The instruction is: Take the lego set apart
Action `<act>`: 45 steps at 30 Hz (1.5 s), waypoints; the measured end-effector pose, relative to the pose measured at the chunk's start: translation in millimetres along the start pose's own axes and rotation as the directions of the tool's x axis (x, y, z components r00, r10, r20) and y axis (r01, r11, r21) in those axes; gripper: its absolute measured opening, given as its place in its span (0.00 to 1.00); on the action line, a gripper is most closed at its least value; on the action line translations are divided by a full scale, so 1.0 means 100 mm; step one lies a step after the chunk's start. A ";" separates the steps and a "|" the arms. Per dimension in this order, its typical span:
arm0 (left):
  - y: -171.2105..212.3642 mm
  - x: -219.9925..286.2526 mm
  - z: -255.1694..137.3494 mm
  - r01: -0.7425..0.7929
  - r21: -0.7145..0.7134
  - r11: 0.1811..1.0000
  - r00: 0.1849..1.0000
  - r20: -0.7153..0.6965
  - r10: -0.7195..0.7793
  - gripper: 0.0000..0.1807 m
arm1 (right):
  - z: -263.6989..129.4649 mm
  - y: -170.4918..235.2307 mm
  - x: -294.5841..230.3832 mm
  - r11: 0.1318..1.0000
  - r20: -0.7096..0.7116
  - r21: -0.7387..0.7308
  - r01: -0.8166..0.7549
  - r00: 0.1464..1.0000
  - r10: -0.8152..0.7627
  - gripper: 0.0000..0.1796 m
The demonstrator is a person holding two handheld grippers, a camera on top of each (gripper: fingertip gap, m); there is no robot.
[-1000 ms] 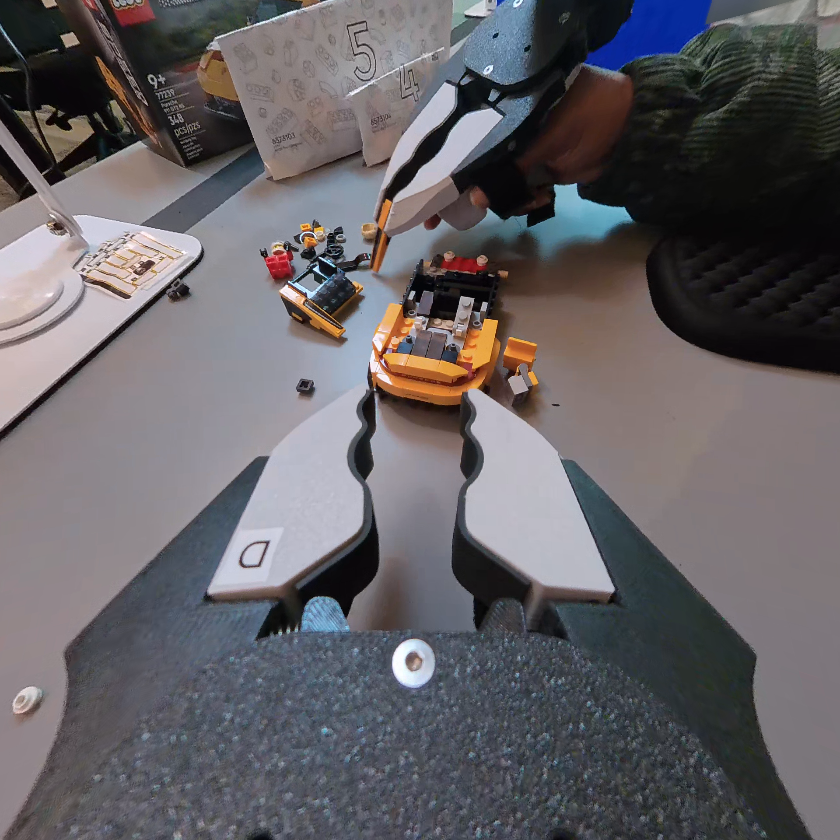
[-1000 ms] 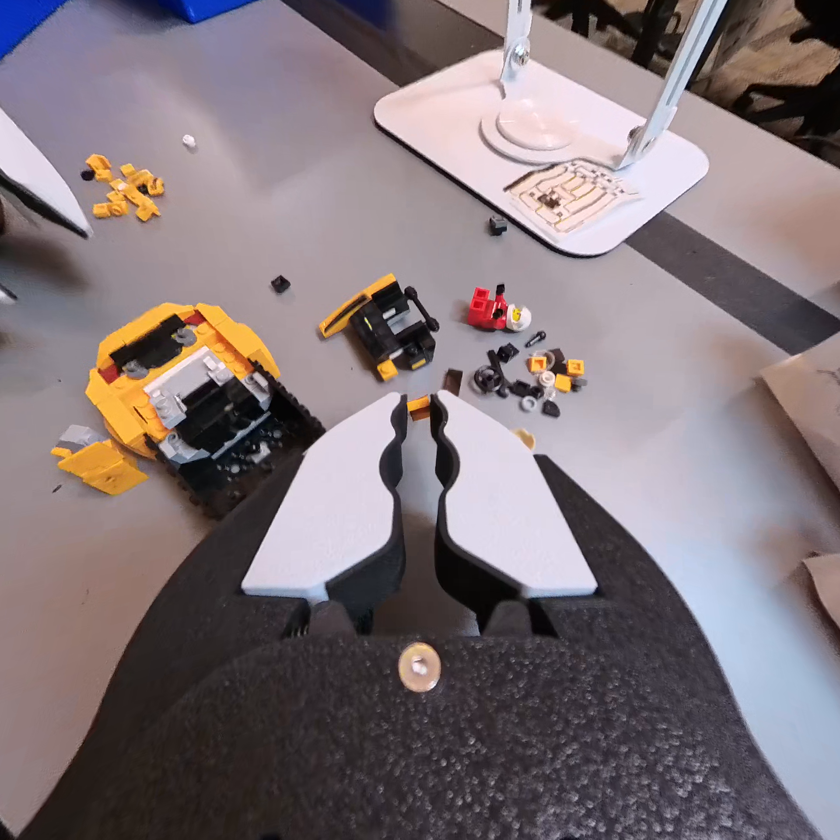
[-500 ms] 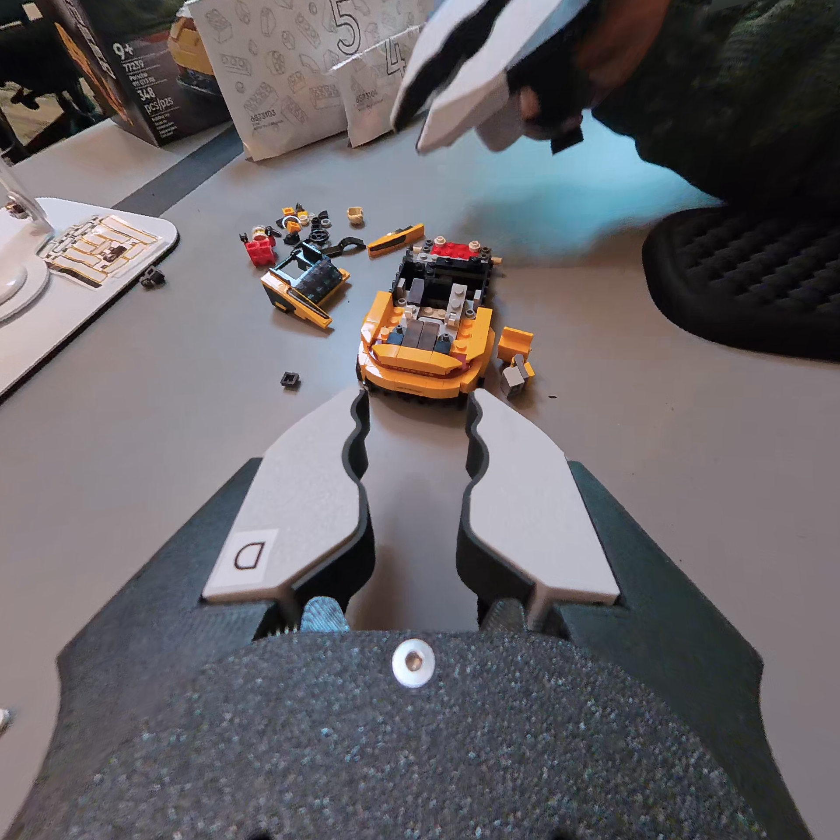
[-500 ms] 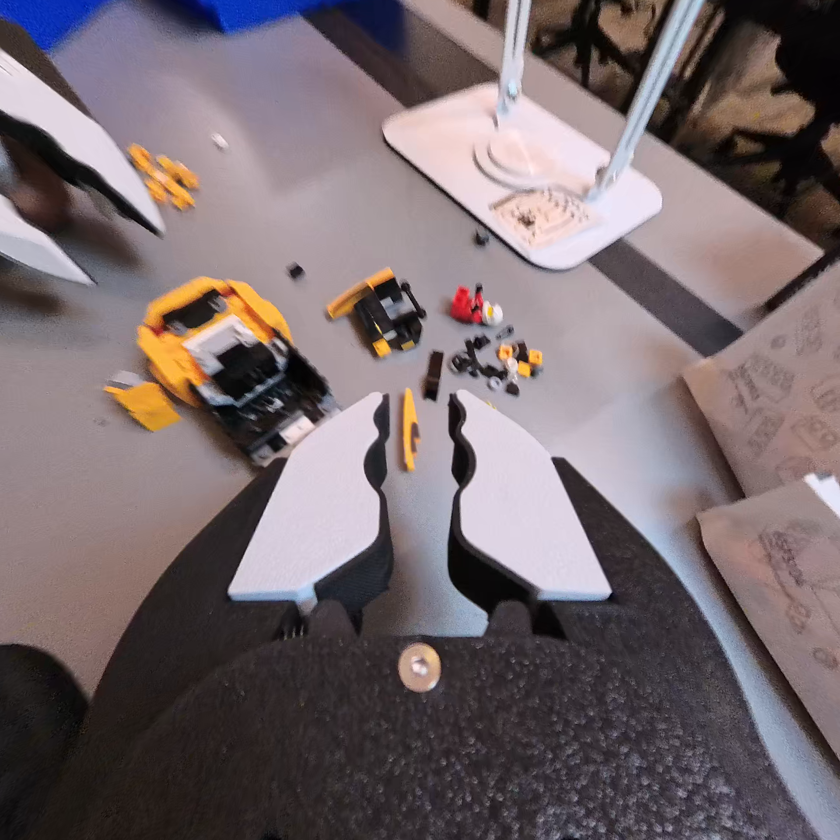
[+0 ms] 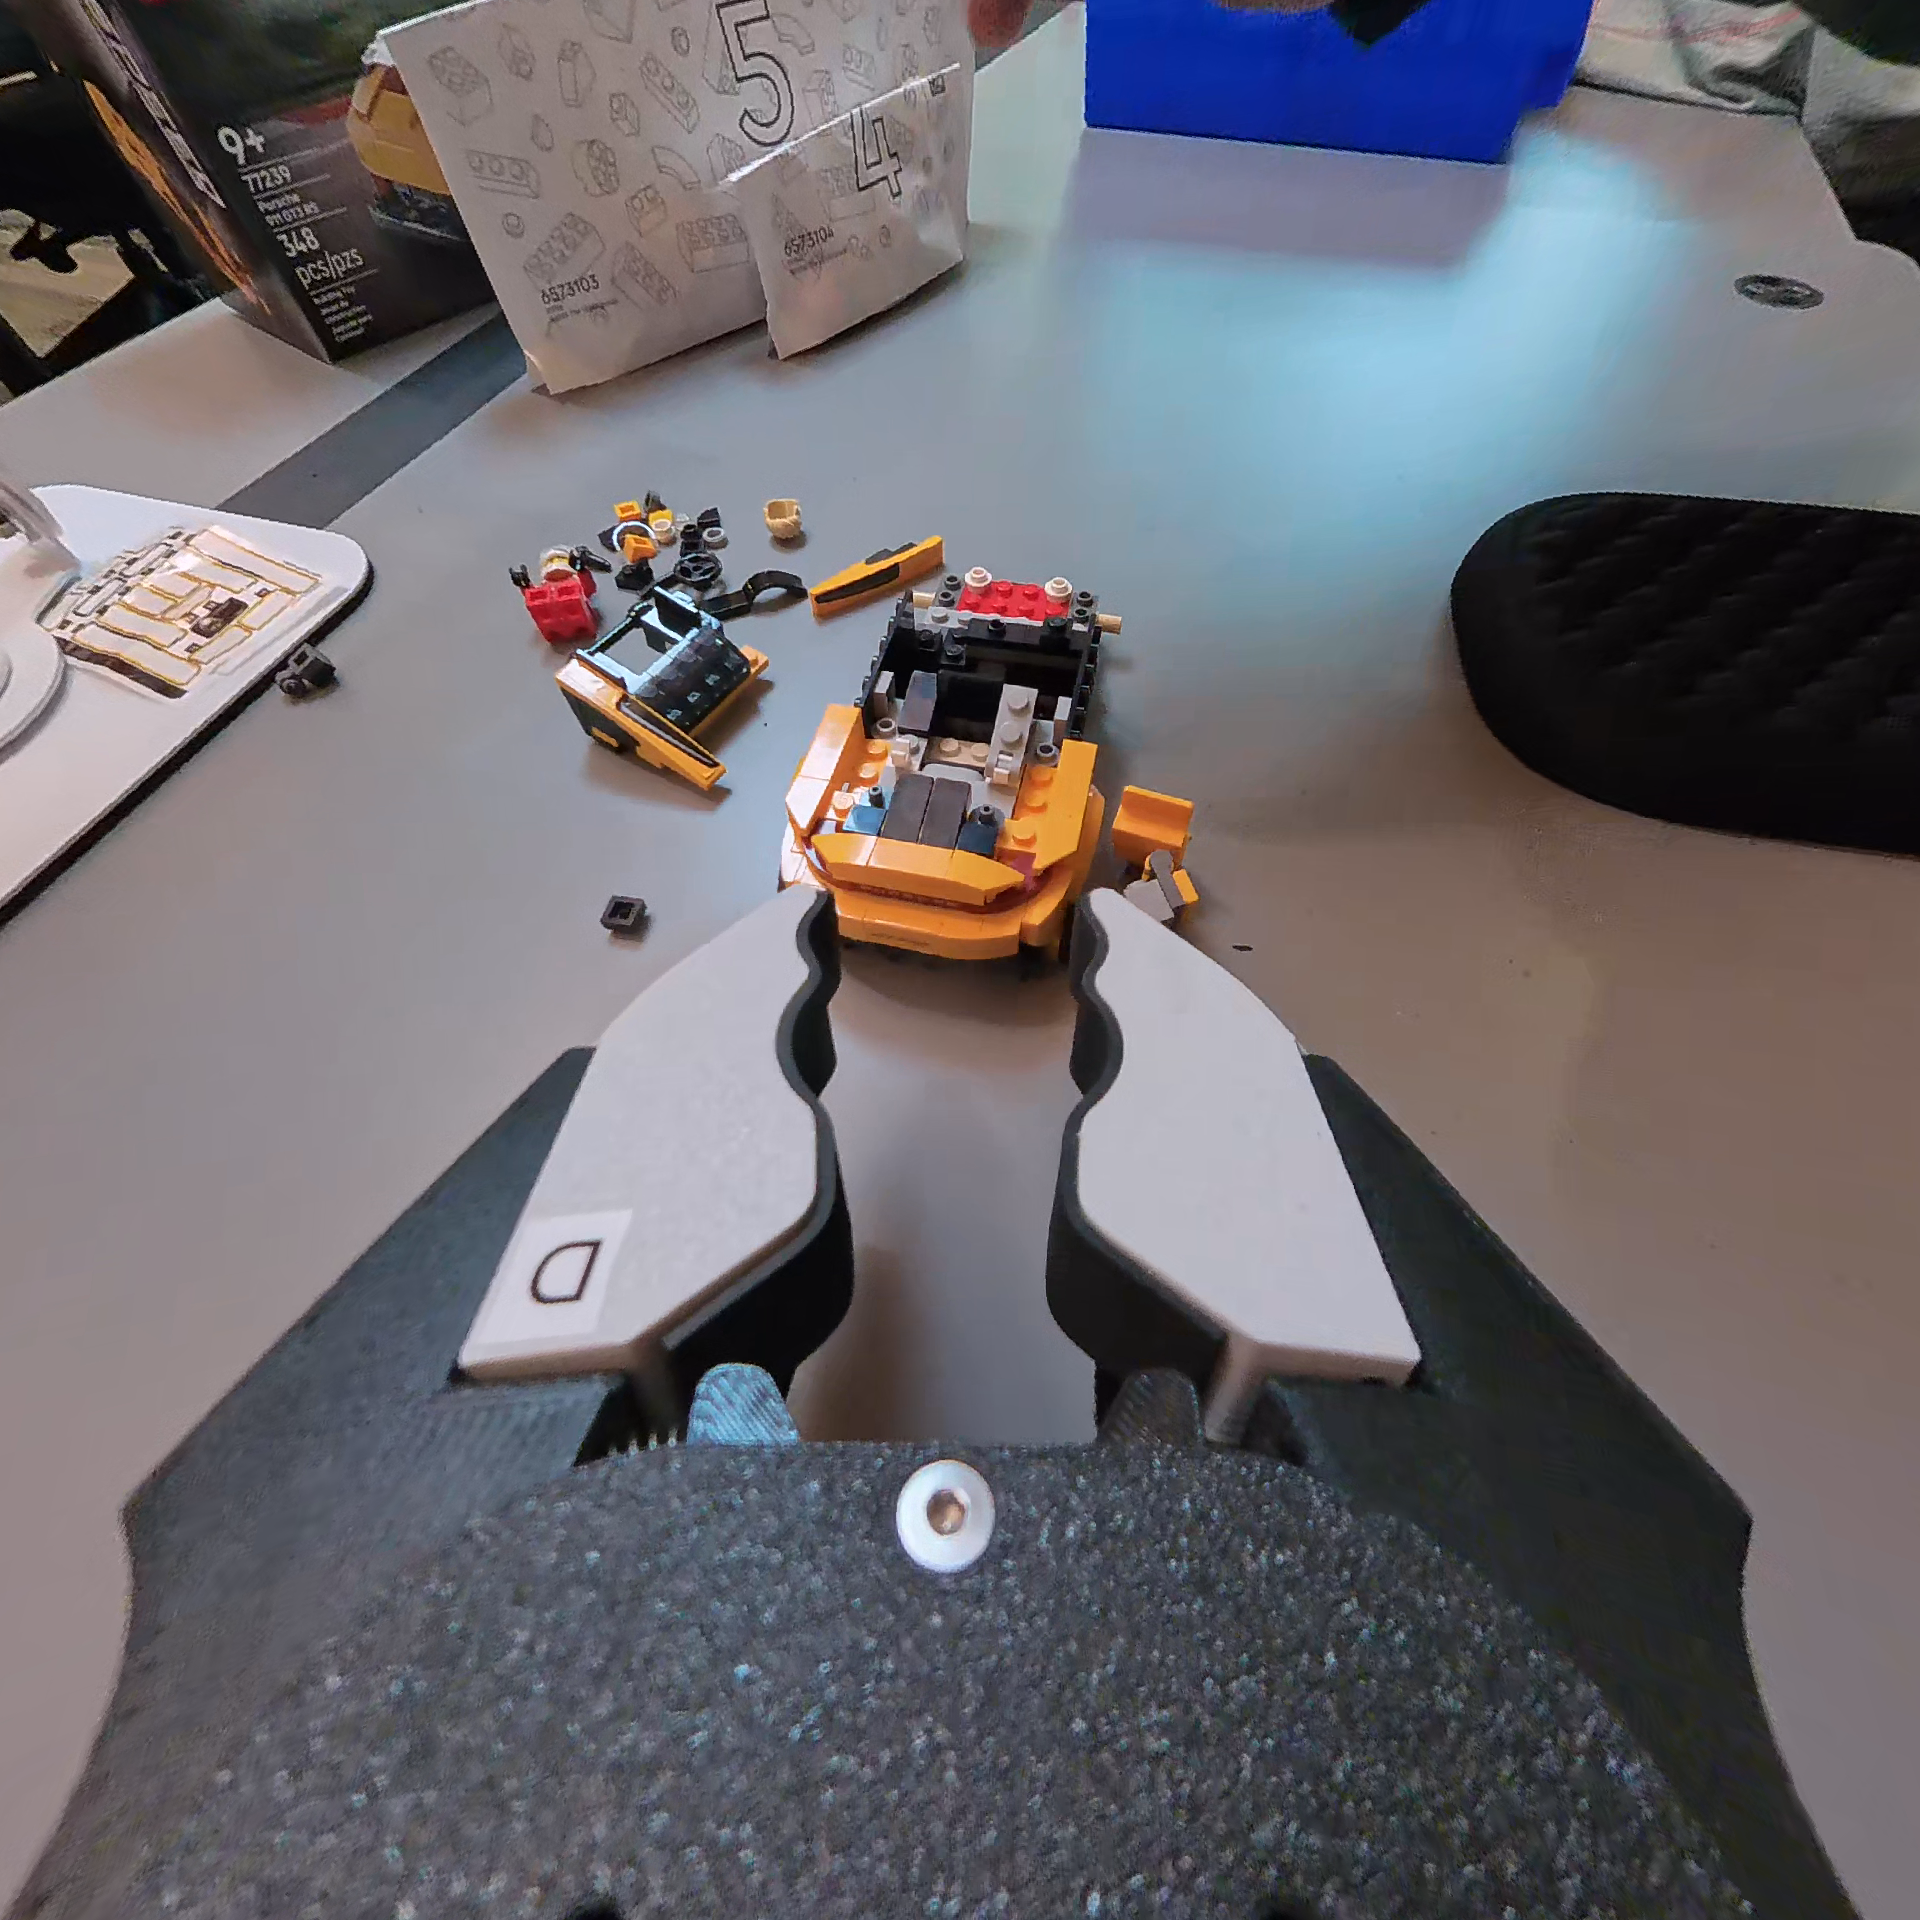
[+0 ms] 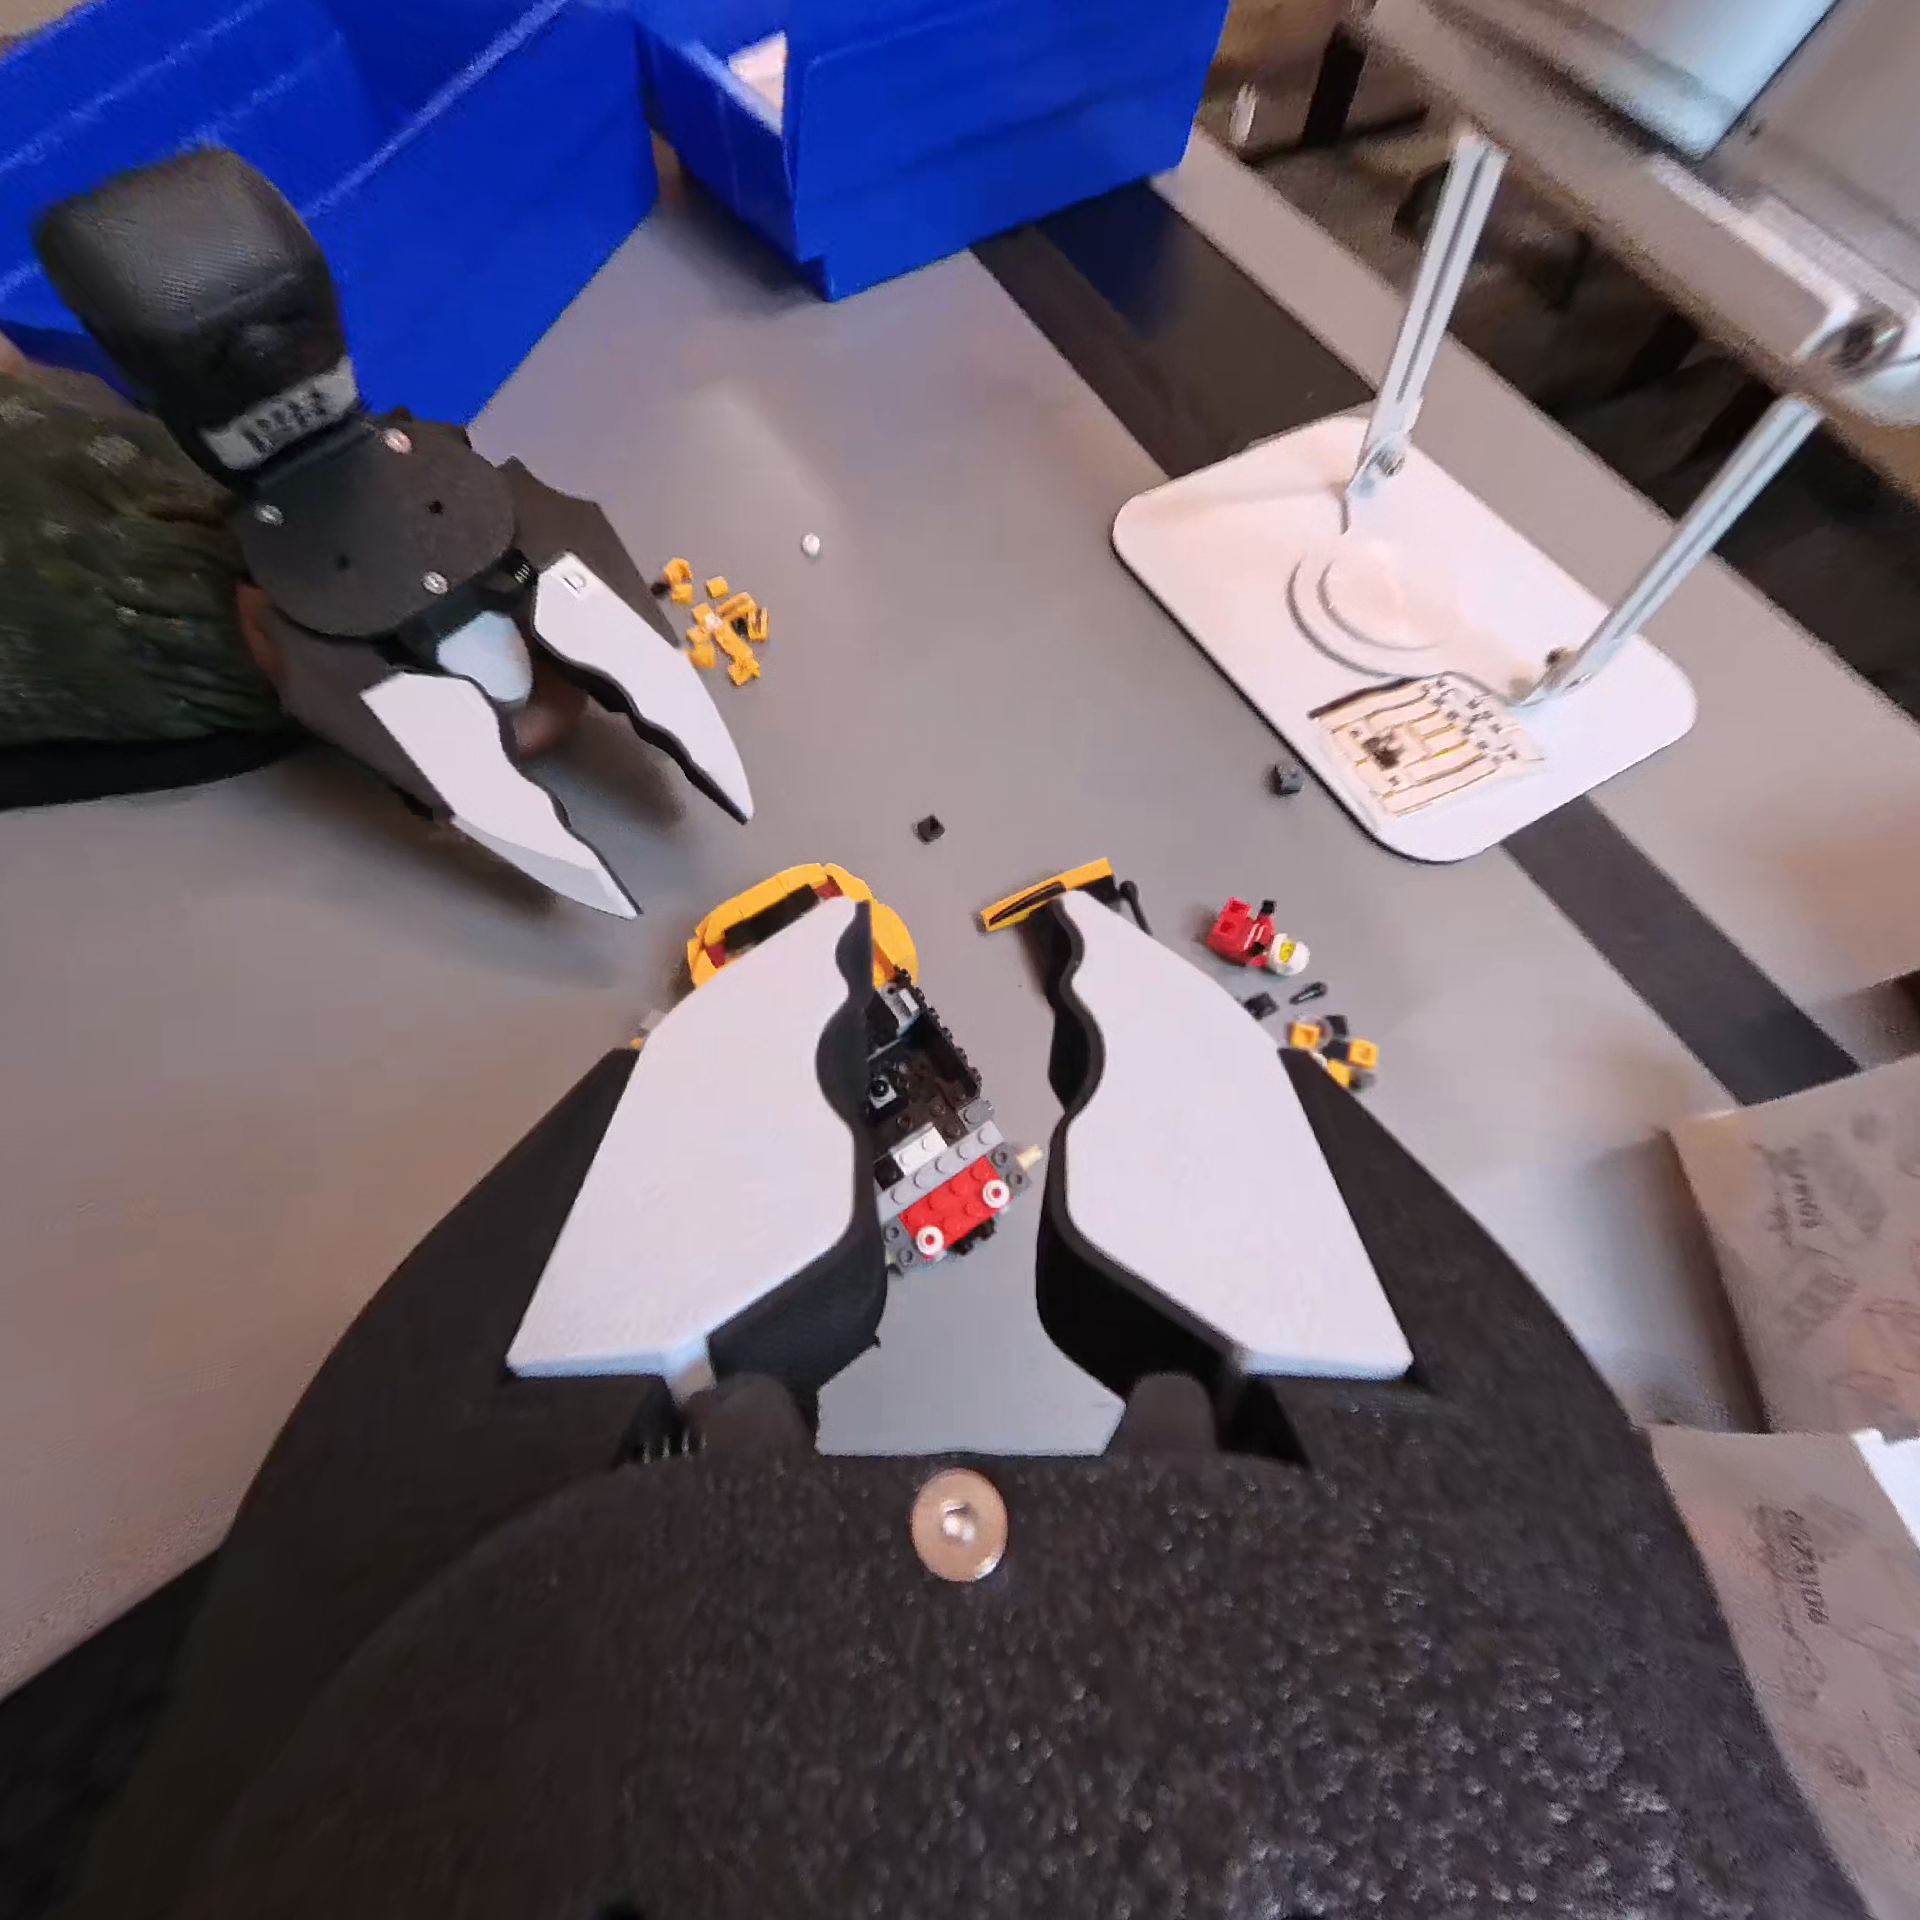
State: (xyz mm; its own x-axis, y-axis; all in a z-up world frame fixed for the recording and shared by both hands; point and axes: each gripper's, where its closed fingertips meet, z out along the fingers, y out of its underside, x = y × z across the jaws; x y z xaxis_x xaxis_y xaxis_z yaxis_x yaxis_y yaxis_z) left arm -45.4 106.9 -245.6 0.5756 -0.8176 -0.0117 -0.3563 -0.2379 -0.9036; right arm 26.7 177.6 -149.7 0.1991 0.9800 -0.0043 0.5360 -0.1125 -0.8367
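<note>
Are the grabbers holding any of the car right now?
No, nothing is held. The left gripper is open just in front of the car on the table. The right gripper is open above the car, gripping nothing.

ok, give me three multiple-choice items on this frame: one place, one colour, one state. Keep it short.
1. Where does the loose orange-and-black sliver piece lie?
A. on the grey table beyond the car
B. in the right tool
C. in a blue bin

2. What colour is the studded plate at the rear of the half-stripped orange lego car?
A. green
B. red
C. white

3. How is the left tool?
A. shut on the car
B. open, empty
C. shut on nothing

Key: 1 A, it rests flat on the table; 2 B, plainly red; 3 B, fingers spread just short of the car's nose.
</note>
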 end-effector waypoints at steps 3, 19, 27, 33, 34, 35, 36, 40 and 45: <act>0.00 0.01 0.00 -0.001 0.000 1.000 1.000 0.003 0.001 0.23 | 0.18 0.05 -0.05 0.998 0.011 -0.043 0.048 0.999 -0.047 0.17; 0.17 0.49 0.16 -0.081 -0.205 0.975 0.996 -0.064 0.069 0.16 | 0.59 1.04 -0.92 0.967 0.204 -0.116 0.225 0.959 -0.198 0.14; 0.28 0.46 0.36 -0.064 -0.283 0.957 0.998 -0.038 0.055 0.18 | 0.75 1.07 -0.86 0.953 0.123 -0.132 0.273 0.958 -0.258 0.13; 0.17 0.55 0.29 -0.142 -0.211 0.967 0.989 -0.063 0.131 0.12 | 0.69 0.92 -0.99 0.942 0.140 -0.003 0.337 0.933 -0.333 0.09; 0.13 0.56 0.27 -0.161 -0.187 0.969 0.987 -0.058 0.153 0.12 | 0.65 0.86 -1.01 0.940 0.135 0.037 0.340 0.930 -0.342 0.09; 0.08 0.56 0.25 -0.177 -0.162 0.971 0.984 -0.051 0.171 0.12 | 0.62 0.79 -1.03 0.935 0.129 0.078 0.345 0.927 -0.353 0.09; 0.02 0.56 0.21 -0.193 -0.136 0.972 0.981 -0.039 0.189 0.10 | 0.58 0.75 -1.05 0.929 0.123 0.110 0.354 0.922 -0.366 0.09; -0.10 0.61 0.12 -0.257 -0.091 0.962 0.966 -0.026 0.256 0.10 | 0.49 0.62 -1.11 0.905 0.105 0.194 0.378 0.909 -0.402 0.09; -0.13 0.68 0.07 -0.244 -0.051 0.968 0.968 -0.078 0.240 0.10 | 0.49 0.60 -1.19 0.895 0.111 0.204 0.398 0.899 -0.425 0.11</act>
State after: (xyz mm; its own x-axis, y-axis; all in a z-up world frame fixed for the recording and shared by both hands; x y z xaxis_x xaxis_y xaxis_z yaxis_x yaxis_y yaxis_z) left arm 3.6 57.7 -237.9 0.4138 -0.8893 -0.1946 -0.5232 -0.0574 -0.8503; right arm -5.2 62.1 -226.2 -0.1394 0.9465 0.2909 0.3913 0.3225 -0.8619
